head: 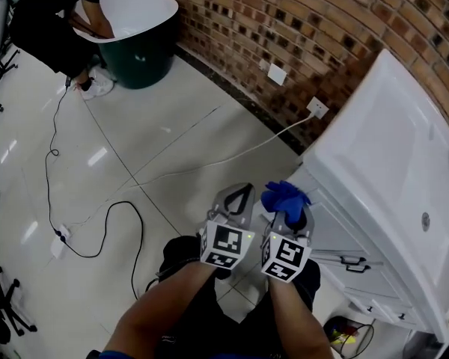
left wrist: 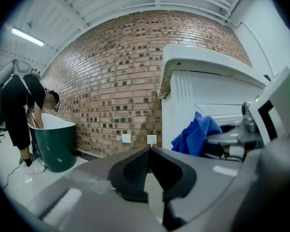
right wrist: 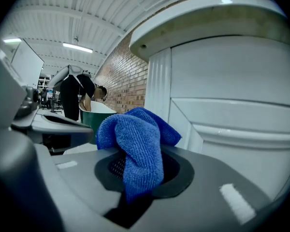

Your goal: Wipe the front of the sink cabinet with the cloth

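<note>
Right claw (right wrist: 144,154) is clamped on the blue cloth (right wrist: 135,141), and the cloth bunches up out of the jaws in a soft knot, one fold hanging down between them. Left claw (left wrist: 150,151) sits just beside it, jaws pressed together with nothing between them. From the head view, the two claws are side by side and low in the picture, marker cubes facing up, both held out in front of the person's arms, left claw (head: 236,200) near the right claw (head: 289,217), with the cloth (head: 284,196) poking out at the top. Ahead and to the right stands the sink cabinet (right wrist: 232,115), its white panelled front close to the cloth; whether cloth and panel touch cannot be told. The head view shows the cabinet (head: 337,238) under a white sink top (head: 389,148), with a metal handle (head: 353,260) on the front. Behind it runs a brick wall (head: 322,28) with an outlet (head: 317,108), and a white cable (head: 232,152) trails from it across the tiled floor (head: 135,133). Well apart, by the wall, a person (head: 52,21) bends over a green tub (head: 142,51).
</note>
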The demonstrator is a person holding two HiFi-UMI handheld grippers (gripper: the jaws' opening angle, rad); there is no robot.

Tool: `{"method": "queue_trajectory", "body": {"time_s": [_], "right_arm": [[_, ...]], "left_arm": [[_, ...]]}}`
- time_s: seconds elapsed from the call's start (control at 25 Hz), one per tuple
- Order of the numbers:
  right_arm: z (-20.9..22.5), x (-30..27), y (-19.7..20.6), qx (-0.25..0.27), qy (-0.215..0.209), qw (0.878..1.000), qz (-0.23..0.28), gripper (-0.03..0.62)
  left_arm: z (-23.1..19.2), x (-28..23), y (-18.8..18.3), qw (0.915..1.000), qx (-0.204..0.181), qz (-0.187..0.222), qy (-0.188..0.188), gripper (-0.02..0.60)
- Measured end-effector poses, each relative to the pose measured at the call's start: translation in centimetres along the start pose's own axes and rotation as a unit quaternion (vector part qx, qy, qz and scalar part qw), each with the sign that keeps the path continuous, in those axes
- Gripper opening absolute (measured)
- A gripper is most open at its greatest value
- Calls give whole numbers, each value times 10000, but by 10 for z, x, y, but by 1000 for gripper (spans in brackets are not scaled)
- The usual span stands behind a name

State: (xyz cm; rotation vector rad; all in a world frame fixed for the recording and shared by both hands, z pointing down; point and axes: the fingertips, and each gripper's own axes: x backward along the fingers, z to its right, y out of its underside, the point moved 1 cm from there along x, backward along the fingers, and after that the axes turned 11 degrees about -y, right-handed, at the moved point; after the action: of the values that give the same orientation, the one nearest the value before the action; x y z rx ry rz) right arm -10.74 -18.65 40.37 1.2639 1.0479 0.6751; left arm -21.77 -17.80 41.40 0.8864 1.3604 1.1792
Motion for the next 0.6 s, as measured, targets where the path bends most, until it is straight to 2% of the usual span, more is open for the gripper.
{"method": "queue_trajectory", "body": {"time_s": [0.16,0.36,0.44,0.6], "right_arm": [[2,-7,31,4,126,9998,-180,80],[3,-16,81,11,136,9985,-533,80],[4,-20,102,-145,117,9971,-741,80],[2,-33,137,-323,95,9936,-1081,80]], "left_arm": [[-5,-14,11,9999,-62,35,96,6],[6,-18,36,9994,255,-115,202,6],[18,-20,42,9991,225,-159,308,6],[26,-29,70,9974,35,-575,427,6]]}}
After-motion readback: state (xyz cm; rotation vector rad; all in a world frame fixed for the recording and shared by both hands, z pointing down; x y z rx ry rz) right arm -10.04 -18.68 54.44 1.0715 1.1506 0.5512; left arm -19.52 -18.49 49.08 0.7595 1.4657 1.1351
